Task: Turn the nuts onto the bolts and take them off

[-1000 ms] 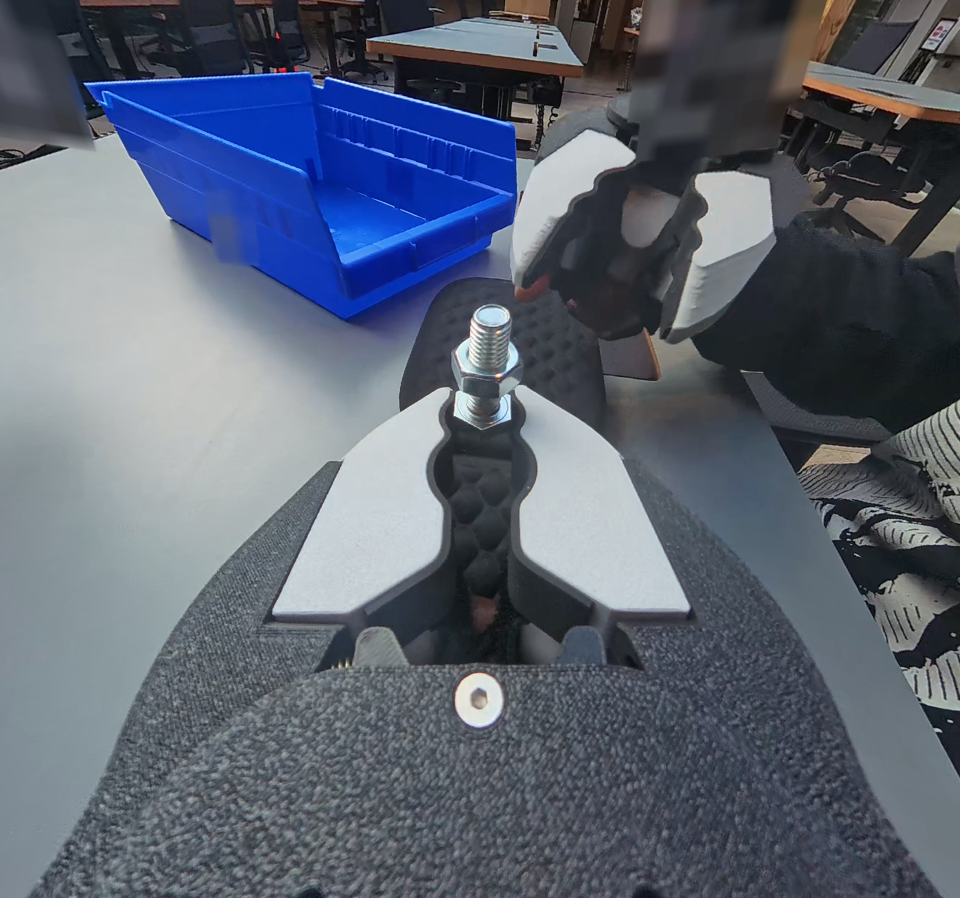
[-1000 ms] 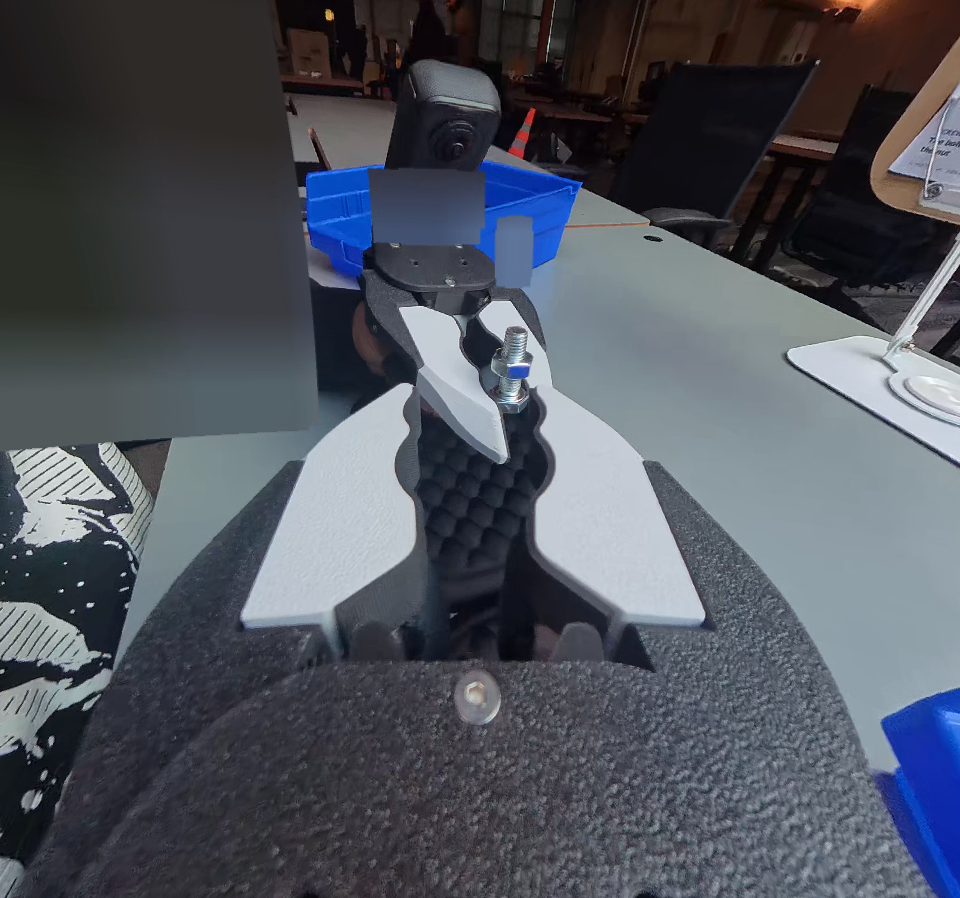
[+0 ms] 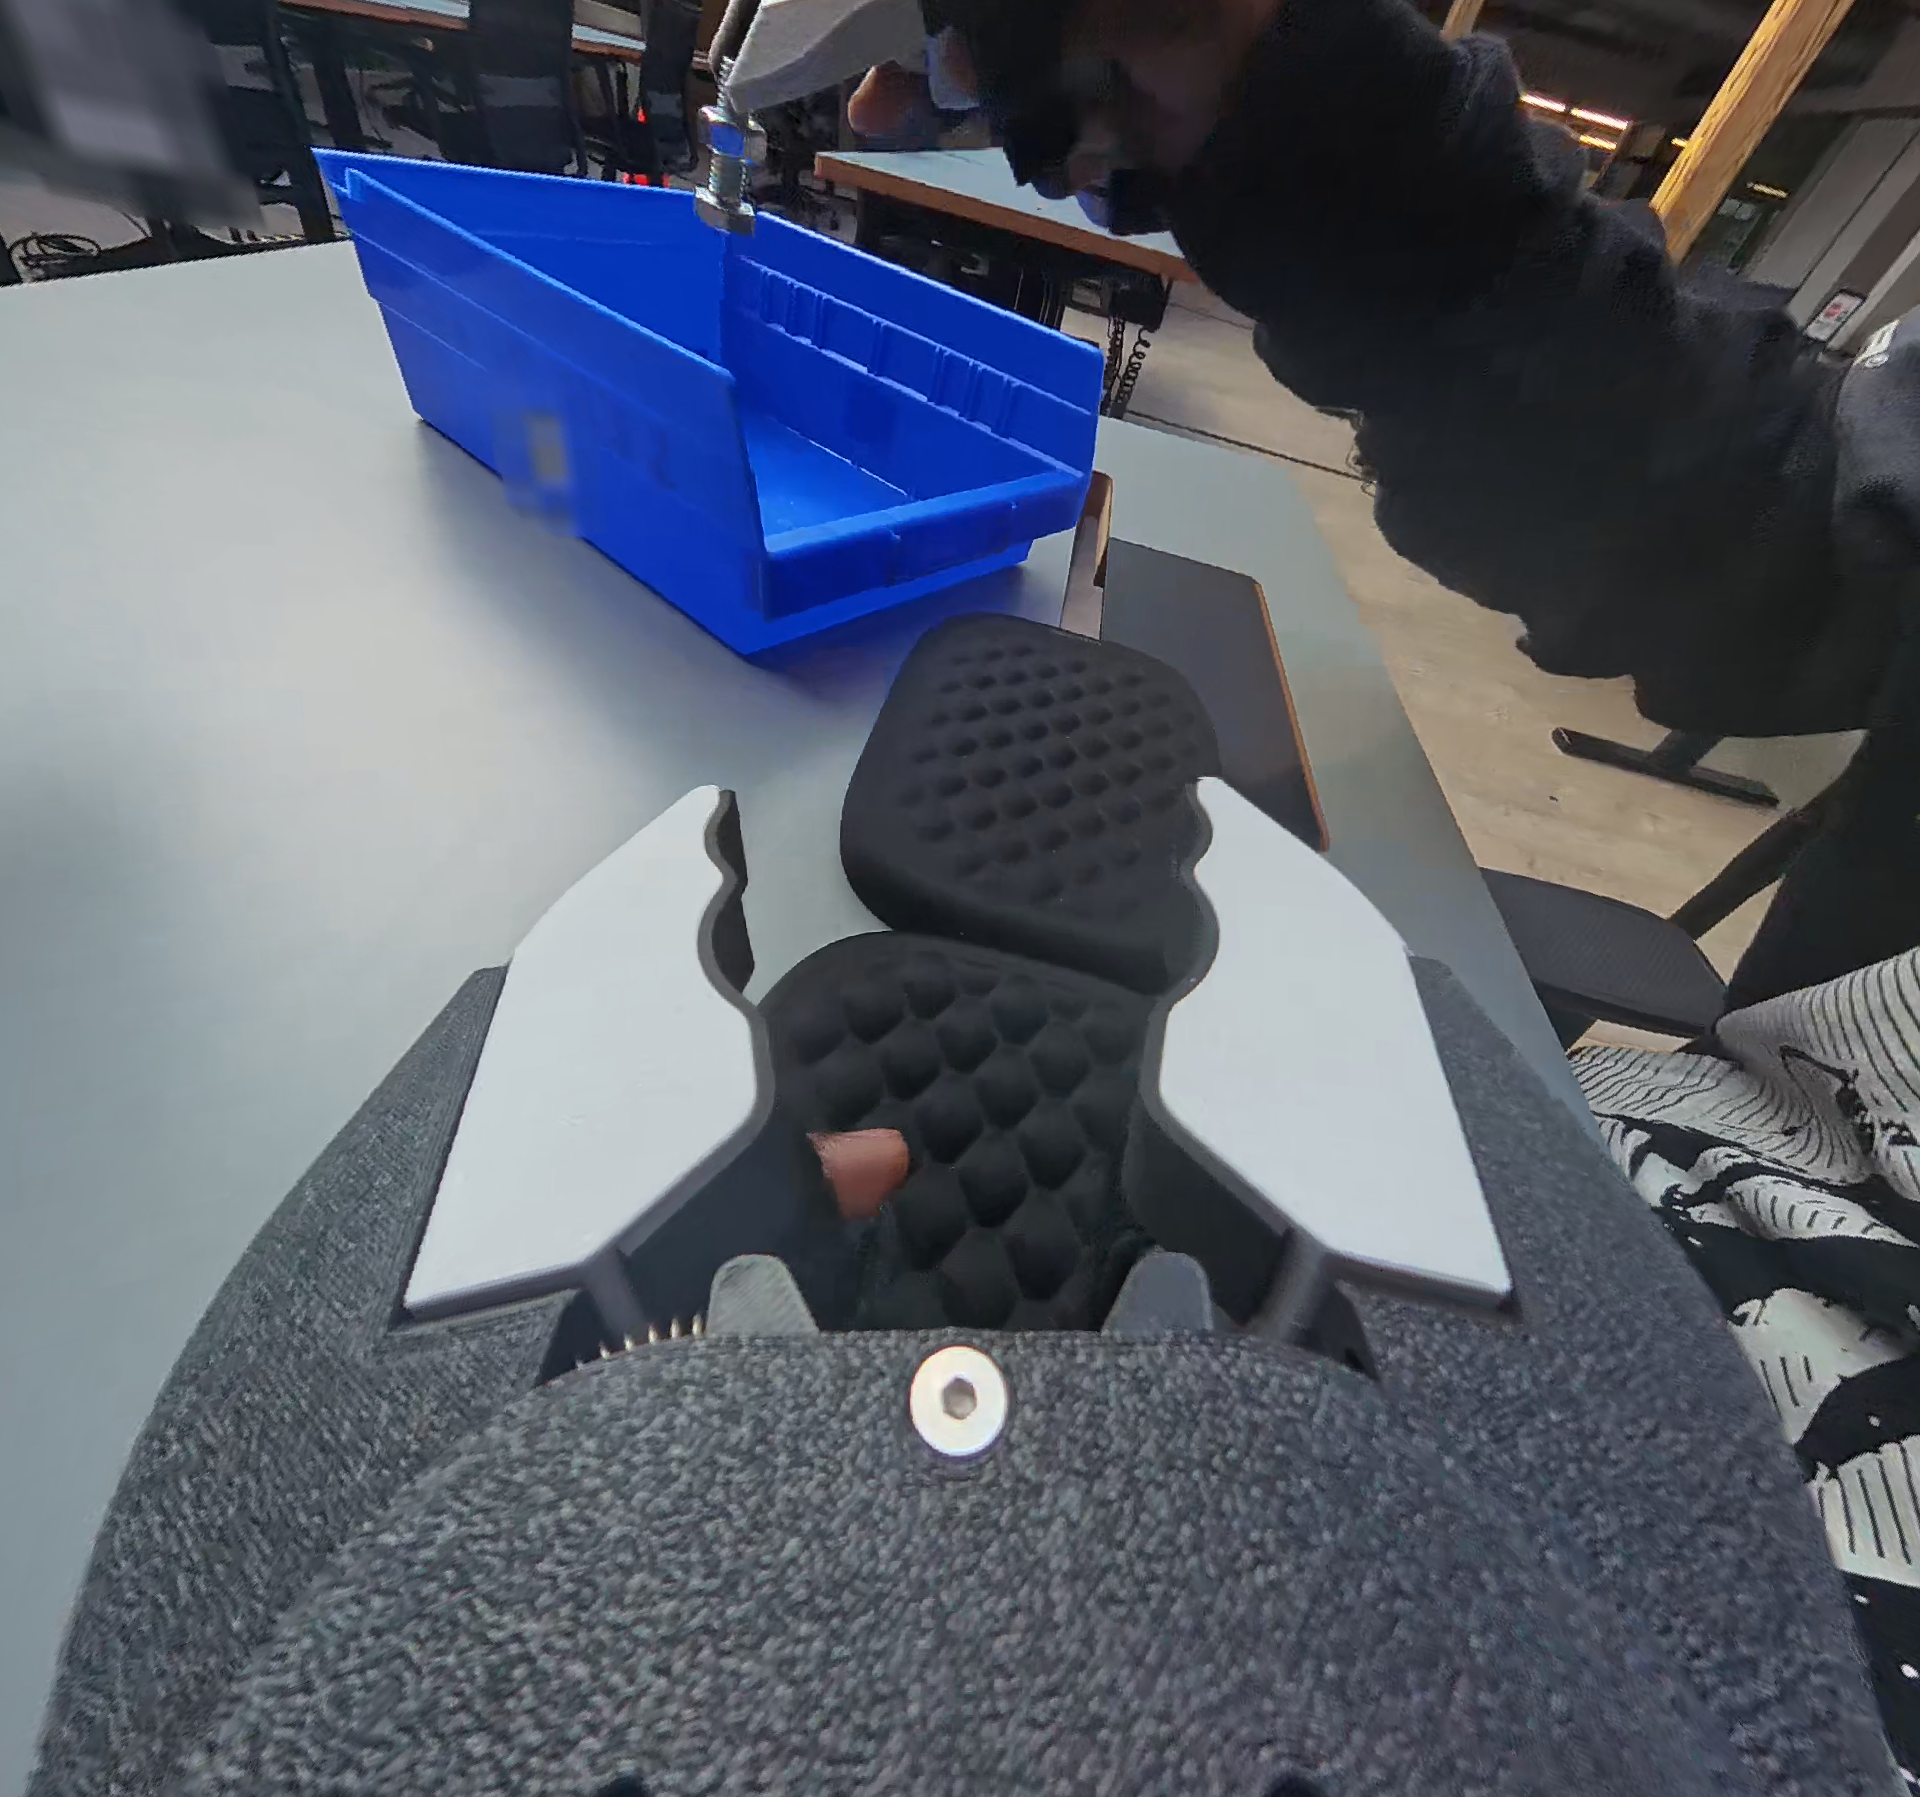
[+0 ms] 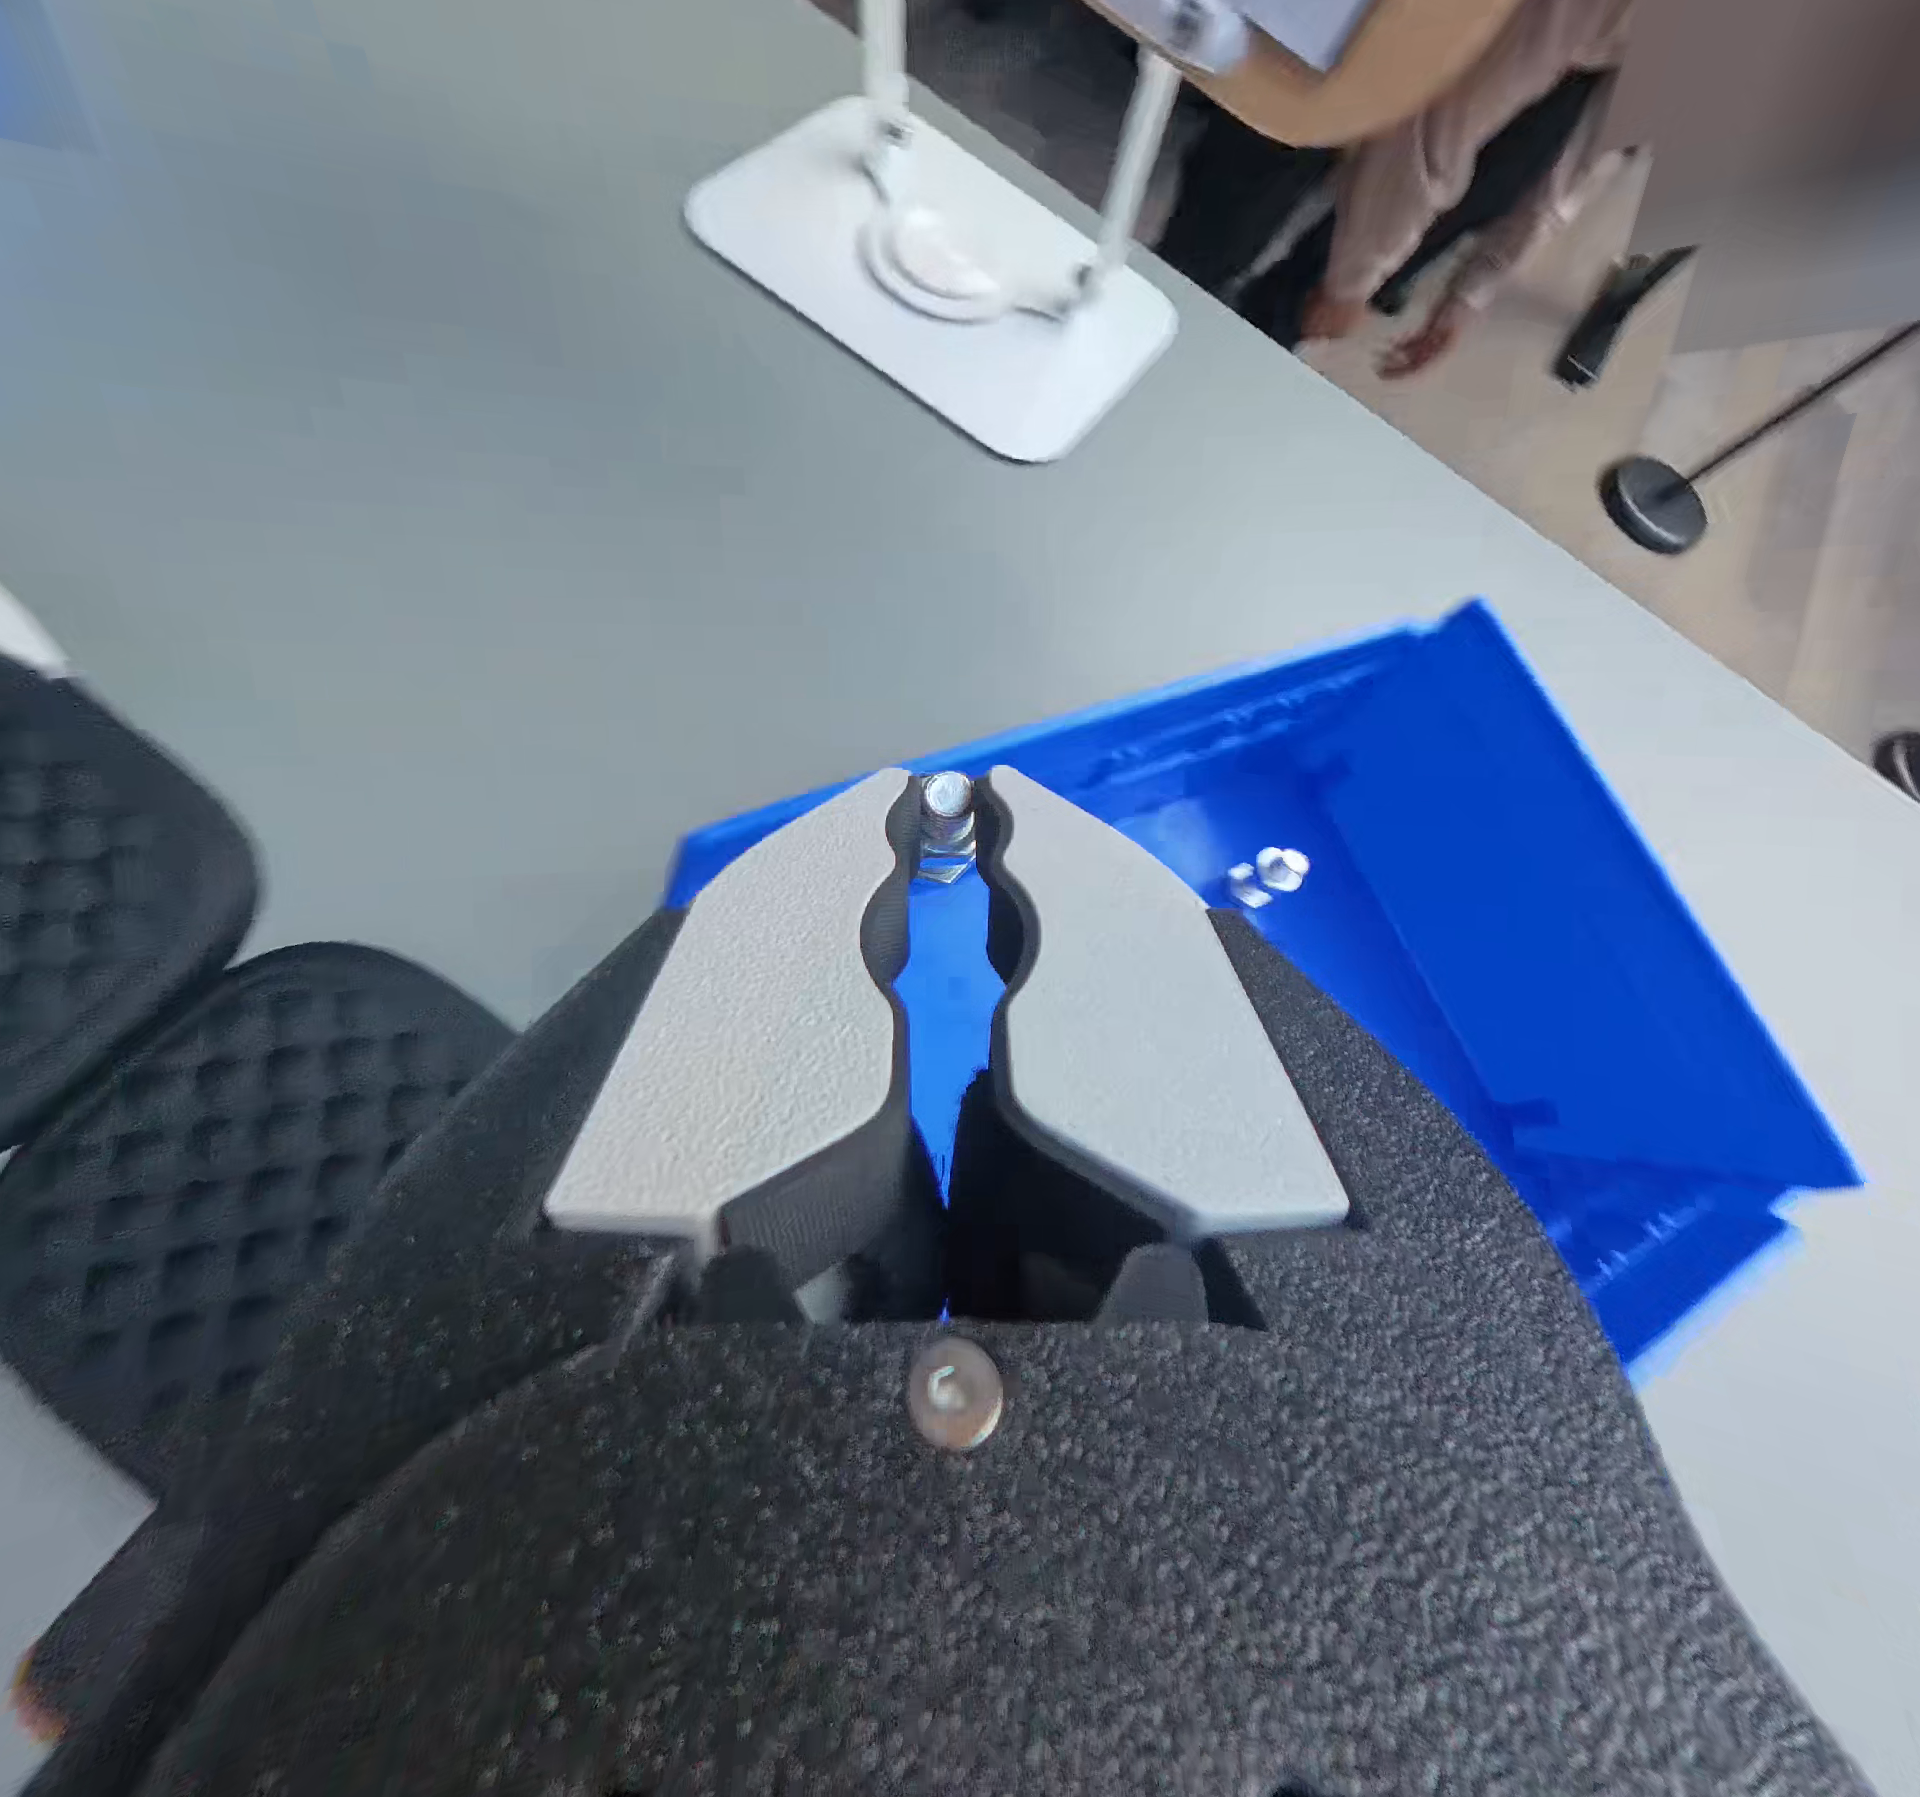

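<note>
While my left claw [image 3: 961, 838] hangs wide and empty over the grey table [image 3: 260, 708], the left wrist view shows my right claw [image 3: 743, 80] up high, pinching the bolt [image 3: 727, 173] by its threaded end, head down, nut [image 3: 730, 142] on the shank just under the tips. It hangs above the back wall of the blue bin [image 3: 623, 417]. Only a tip grip on threads, so I judge the bolt could pivot or slip out early and hit the rim, bouncing onto the table.

In the right wrist view, blurred, my right claw [image 4: 945, 791] is narrow, clamped on the bolt [image 4: 948, 797] end-on, nut [image 4: 943, 859] just below, blue bin [image 4: 1507, 968] underneath. Another bolt with nut [image 4: 1268, 874] lies on the bin floor. My tips sit near the bin's far wall, not over its middle; release here and the bolt may clip that wall or land outside. A white stand base [image 4: 935, 272] sits well apart, no issue.
</note>
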Action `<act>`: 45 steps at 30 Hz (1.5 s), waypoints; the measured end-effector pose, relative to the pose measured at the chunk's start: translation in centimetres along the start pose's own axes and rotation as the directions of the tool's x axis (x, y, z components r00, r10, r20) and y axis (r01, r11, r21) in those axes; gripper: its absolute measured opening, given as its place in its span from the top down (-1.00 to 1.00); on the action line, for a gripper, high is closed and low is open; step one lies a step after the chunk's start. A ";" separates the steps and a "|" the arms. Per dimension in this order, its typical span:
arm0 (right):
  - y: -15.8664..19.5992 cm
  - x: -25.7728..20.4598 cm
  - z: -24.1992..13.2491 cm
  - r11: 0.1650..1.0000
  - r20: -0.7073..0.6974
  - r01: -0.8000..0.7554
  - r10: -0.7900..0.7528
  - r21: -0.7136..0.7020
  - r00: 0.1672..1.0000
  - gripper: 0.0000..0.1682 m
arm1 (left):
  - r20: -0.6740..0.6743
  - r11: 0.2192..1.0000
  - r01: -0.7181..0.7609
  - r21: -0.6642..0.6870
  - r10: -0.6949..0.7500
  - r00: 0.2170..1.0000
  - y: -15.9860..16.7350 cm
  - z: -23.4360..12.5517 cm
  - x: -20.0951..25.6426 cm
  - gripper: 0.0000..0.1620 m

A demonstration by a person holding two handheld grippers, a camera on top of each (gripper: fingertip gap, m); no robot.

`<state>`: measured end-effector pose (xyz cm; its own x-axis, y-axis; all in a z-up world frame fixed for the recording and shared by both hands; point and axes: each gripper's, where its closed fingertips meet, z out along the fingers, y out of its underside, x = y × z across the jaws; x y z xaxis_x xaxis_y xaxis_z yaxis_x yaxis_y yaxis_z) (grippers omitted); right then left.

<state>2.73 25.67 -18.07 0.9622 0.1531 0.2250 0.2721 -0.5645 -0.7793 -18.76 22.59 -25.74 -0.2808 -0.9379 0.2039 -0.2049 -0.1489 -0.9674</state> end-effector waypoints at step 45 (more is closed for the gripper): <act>-0.2 -3.0 -4.7 0.738 0.010 -0.319 0.390 0.595 0.921 0.20 | 0.065 1.000 -0.007 0.029 0.005 0.998 -0.6 -0.4 -0.7 -0.11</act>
<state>-0.22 21.52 -15.80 0.9922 -0.0707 -0.1027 -0.1017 0.0175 -0.9947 -18.80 23.44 -25.25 -0.2198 -0.9571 0.1890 -0.1759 -0.1517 -0.9726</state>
